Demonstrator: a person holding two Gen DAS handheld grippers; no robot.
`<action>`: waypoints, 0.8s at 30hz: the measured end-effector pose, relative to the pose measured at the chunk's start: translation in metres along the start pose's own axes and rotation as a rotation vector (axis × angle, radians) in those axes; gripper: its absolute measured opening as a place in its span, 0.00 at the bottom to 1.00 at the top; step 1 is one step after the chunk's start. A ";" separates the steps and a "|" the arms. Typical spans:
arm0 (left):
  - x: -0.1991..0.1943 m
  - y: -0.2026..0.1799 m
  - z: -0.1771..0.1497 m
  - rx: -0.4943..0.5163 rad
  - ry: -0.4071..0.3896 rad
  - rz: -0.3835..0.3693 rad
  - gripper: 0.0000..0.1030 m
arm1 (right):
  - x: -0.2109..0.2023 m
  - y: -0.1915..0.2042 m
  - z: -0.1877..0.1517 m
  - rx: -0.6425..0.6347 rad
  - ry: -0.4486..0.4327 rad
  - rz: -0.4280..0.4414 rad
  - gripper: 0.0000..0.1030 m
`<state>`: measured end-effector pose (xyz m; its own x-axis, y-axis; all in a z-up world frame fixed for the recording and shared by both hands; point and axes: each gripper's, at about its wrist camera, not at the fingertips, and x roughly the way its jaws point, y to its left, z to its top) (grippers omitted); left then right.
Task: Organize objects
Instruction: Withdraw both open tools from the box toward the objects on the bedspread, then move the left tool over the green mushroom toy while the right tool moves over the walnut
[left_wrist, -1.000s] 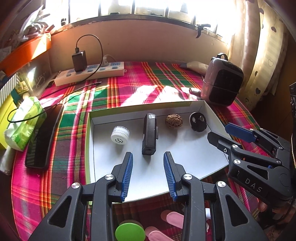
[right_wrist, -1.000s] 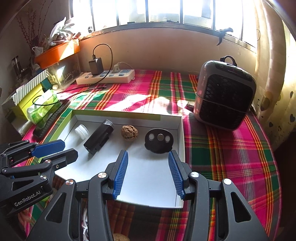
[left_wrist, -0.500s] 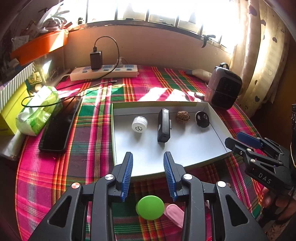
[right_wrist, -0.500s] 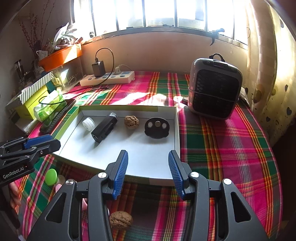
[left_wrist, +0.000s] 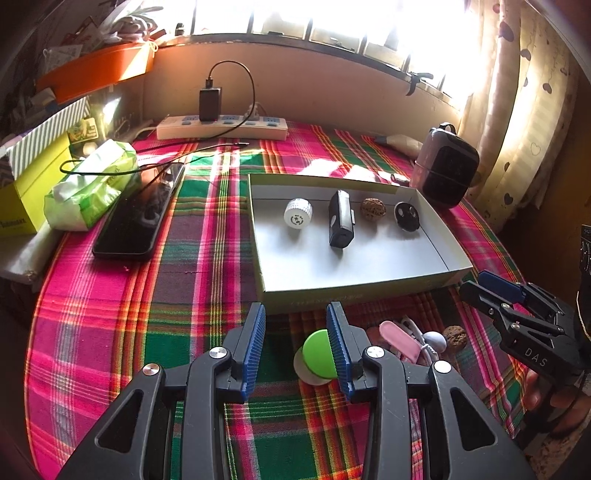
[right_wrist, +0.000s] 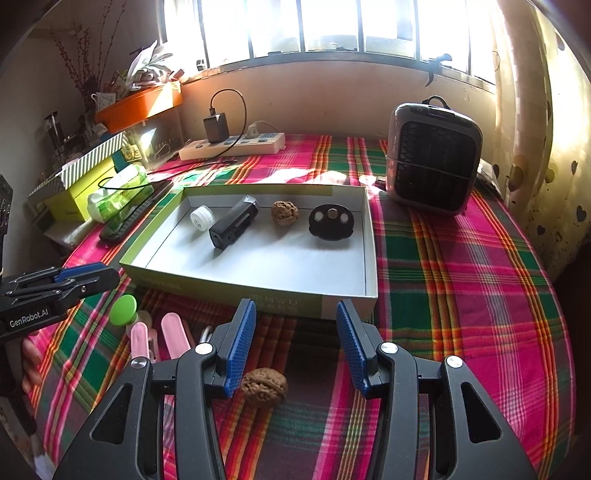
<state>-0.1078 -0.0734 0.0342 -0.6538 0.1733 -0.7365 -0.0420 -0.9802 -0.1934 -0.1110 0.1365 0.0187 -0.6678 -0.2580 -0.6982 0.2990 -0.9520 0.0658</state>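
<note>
A shallow box (left_wrist: 354, 286) (right_wrist: 334, 295) on the plaid cloth holds a white cap (left_wrist: 297, 213) (right_wrist: 202, 218), a black device (left_wrist: 340, 218) (right_wrist: 233, 226), a walnut (left_wrist: 373, 209) (right_wrist: 284, 212) and a black disc (left_wrist: 406, 216) (right_wrist: 331, 222). In front of the box lie a green lid (left_wrist: 317, 353) (right_wrist: 123, 310), pink clips (left_wrist: 397, 340) (right_wrist: 173, 339), a white cable (left_wrist: 430, 338) and a second walnut (left_wrist: 454, 336) (right_wrist: 264, 386). My left gripper (left_wrist: 295, 347) is open above the cloth, the lid by its right finger. My right gripper (right_wrist: 295, 343) is open above the second walnut.
A black phone (left_wrist: 142, 218), green tissue pack (left_wrist: 92, 184) and yellow box (left_wrist: 26, 199) lie at left. A power strip with charger (left_wrist: 221, 125) (right_wrist: 232, 144) sits at the back. A small heater (left_wrist: 445, 166) (right_wrist: 432, 162) stands right of the box.
Both grippers have pulled back and up from the box. The loose items in front of the box have come into view. Both stayed open.
</note>
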 end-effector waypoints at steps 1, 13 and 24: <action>-0.001 0.001 -0.002 -0.003 -0.001 -0.005 0.32 | 0.000 0.000 -0.002 0.001 0.002 0.002 0.50; -0.003 0.008 -0.024 -0.016 0.021 -0.026 0.34 | -0.002 0.005 -0.026 0.001 0.035 0.011 0.50; -0.004 0.007 -0.026 -0.019 0.021 -0.047 0.34 | 0.007 0.009 -0.034 -0.013 0.070 0.010 0.50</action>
<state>-0.0855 -0.0783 0.0188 -0.6358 0.2211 -0.7395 -0.0576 -0.9690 -0.2402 -0.0895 0.1318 -0.0099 -0.6155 -0.2550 -0.7457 0.3144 -0.9471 0.0643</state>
